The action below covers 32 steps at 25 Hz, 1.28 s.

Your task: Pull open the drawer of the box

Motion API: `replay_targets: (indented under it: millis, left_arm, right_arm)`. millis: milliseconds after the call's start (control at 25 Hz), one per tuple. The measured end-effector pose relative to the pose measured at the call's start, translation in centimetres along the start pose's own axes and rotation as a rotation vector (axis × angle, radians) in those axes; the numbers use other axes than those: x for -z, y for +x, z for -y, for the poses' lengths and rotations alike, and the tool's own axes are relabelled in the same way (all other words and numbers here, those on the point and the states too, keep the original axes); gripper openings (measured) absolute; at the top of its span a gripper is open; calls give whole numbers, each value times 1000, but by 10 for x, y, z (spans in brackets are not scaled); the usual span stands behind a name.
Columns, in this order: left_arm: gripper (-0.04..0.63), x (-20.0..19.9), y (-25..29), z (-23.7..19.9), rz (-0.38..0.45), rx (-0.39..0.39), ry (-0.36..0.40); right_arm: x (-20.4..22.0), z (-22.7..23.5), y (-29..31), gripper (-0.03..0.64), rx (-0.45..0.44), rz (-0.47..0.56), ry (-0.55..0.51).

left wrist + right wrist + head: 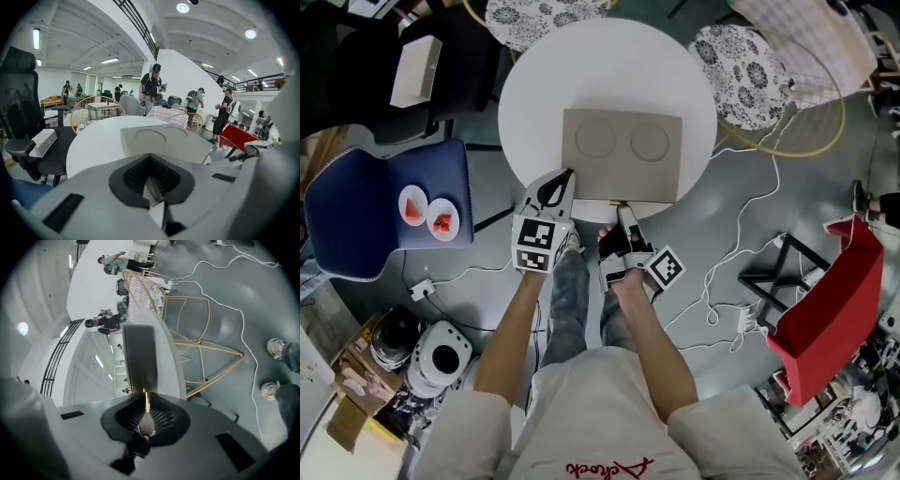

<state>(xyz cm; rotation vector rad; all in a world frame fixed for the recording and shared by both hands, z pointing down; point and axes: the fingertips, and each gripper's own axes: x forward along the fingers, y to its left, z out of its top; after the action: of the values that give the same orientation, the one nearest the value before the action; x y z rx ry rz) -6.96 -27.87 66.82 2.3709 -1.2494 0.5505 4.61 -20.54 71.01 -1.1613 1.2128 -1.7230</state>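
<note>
The box (623, 155), a flat beige one with two round dimples in its lid, lies at the near edge of the round white counter (534, 103). Its drawer (614, 201), in the near side, looks still pushed in, so by my reading the pull itself is all yet to do, and whatever is inside cannot be seen. The right gripper (623, 212) is at the middle of that near side with its fingers (123, 414) closed on the drawer's thin gold pull tab (146, 398), while the left gripper (566, 176) sits at the box's near left corner, fingers together on nothing.
</note>
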Motion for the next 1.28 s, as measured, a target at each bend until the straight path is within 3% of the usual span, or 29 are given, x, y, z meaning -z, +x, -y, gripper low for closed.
replay_targets:
  millis: [520, 1280]
  left_arm:
    - [11, 0, 0, -2, 4, -10, -5]
    - [11, 0, 0, -2, -1, -12, -21]
  right_arm:
    - [3, 3, -4, 34, -4, -13, -8]
    - [20, 20, -55, 34, 11, -21, 23]
